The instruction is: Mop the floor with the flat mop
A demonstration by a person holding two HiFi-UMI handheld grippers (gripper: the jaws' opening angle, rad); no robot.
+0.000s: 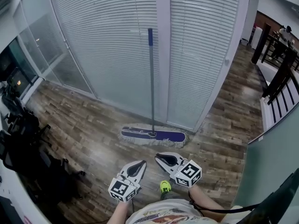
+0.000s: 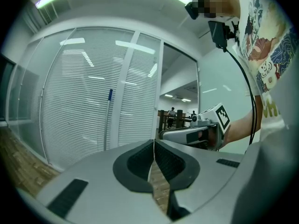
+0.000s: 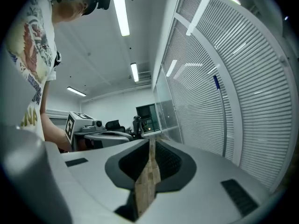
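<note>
Not started: flat mop (image 1: 151, 83) stands upright vs. blinds (image 1: 107, 41), head on floor (image 1: 88, 129), untouched. Left gripper (image 1: 141, 164) & right gripper (image 1: 159, 157), the 2 pinched closed w/ nothing held, are near it. Grab + all mopping left.

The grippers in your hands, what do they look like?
The left gripper and right gripper are light grey and beak-shaped, with dark ribbed pads inside. Each carries a white cube with black square markers. A black cable hangs by the right arm. The person wears a short-sleeved white T-shirt with colourful prints.
</note>
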